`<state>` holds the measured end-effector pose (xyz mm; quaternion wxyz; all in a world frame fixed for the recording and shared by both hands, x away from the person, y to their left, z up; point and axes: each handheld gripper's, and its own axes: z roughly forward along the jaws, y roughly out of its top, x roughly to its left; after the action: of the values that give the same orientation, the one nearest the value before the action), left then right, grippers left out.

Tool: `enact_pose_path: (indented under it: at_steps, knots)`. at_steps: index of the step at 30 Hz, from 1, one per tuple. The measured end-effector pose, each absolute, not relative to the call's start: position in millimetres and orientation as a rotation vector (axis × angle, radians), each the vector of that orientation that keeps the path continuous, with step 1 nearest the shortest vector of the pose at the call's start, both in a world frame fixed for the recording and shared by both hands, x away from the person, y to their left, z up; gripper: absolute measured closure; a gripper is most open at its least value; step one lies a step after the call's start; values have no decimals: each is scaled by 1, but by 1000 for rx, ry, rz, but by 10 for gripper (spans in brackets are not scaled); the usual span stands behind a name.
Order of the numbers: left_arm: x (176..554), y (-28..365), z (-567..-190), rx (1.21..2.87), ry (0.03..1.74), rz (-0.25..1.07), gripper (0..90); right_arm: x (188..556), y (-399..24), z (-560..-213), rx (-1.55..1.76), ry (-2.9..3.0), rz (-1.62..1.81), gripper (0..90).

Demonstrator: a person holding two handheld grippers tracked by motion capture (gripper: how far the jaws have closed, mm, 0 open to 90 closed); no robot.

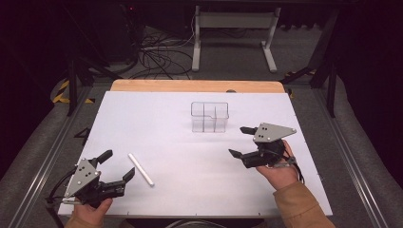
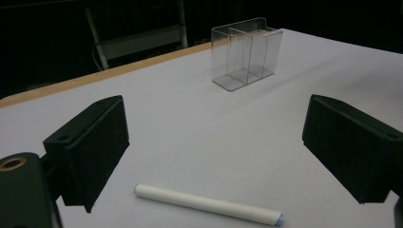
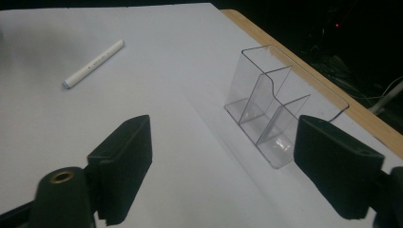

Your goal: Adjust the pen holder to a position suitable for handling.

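Pen on the near left, organizer waiting further back

Your left gripper (image 1: 116,167) sits with jaws spread right at the white pen (image 1: 141,169), lined up for a grab; your right gripper (image 1: 240,141), jaws spread and empty, hangs beside the clear organizer (image 1: 209,116) on the tabletop (image 1: 190,156), probably to steady it.

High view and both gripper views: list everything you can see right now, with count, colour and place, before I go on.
pen: one, white, lying flat on the sheet's near left, just ahead of the left tool
organizer: one, clear plastic with dividers, upright at the sheet's far middle, nothing visible inside
sheet: one, white, covering the table
table edge: one strip, light wood, along the far side
stand: one, white metal, on the floor beyond the table
cables: several, dark, on the floor beyond
left tool: one, black, near left, jaws open
right tool: one, black, near right, jaws open, nothing between them
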<state>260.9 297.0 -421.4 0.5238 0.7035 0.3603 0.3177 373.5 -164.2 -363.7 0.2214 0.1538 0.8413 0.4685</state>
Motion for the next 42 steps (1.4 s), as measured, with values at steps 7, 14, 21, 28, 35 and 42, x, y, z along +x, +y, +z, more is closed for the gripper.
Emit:
enact_pose_path:
  at_steps: [7,14,21,28,35,42]
  knots:
    - [260,297,-421,1684,861,765,90,384,-155,-358,396,2338,1278,240]
    - [257,297,-421,1685,865,768,89,395,-151,-352,386,2342,1273,235]
    - [253,300,-422,1680,880,774,89,415,-143,-347,369,2364,1226,233]
    - [252,301,-423,1678,887,774,89,434,-144,-347,413,2369,1229,234]
    - [253,301,-423,1682,887,774,89,447,-139,-348,428,2392,1225,239]
    - [254,301,-423,1684,885,776,90,461,-124,-351,393,2429,1146,284]
